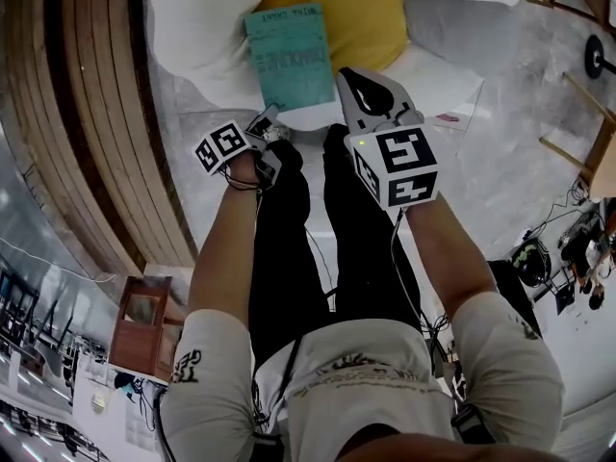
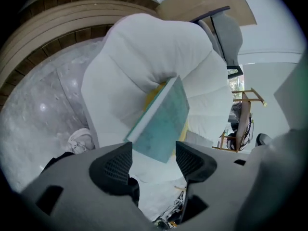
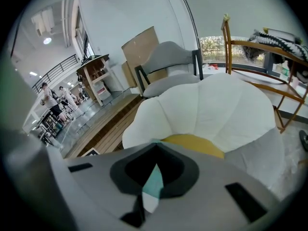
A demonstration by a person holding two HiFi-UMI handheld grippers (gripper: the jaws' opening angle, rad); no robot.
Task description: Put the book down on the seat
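A teal book (image 1: 289,56) lies on the white armchair seat (image 1: 192,27), its far end leaning on a yellow cushion (image 1: 356,12). My left gripper (image 1: 267,118) sits at the book's near left corner. In the left gripper view its jaws (image 2: 153,162) stand open, and the tilted book (image 2: 163,121) dips its corner between the pads (image 2: 115,165) without touching them. My right gripper (image 1: 354,83) hovers just right of the book, shut and empty. In the right gripper view (image 3: 155,146) a teal sliver of the book (image 3: 154,182) shows through the hollow between the closed jaws.
Curved wooden steps (image 1: 67,114) run along the left. A white leaflet (image 1: 448,114) lies on the seat's right side. The person's black-trousered legs (image 1: 289,229) stand before the chair. A wooden frame (image 3: 250,57) and a grey chair (image 3: 168,61) stand behind it.
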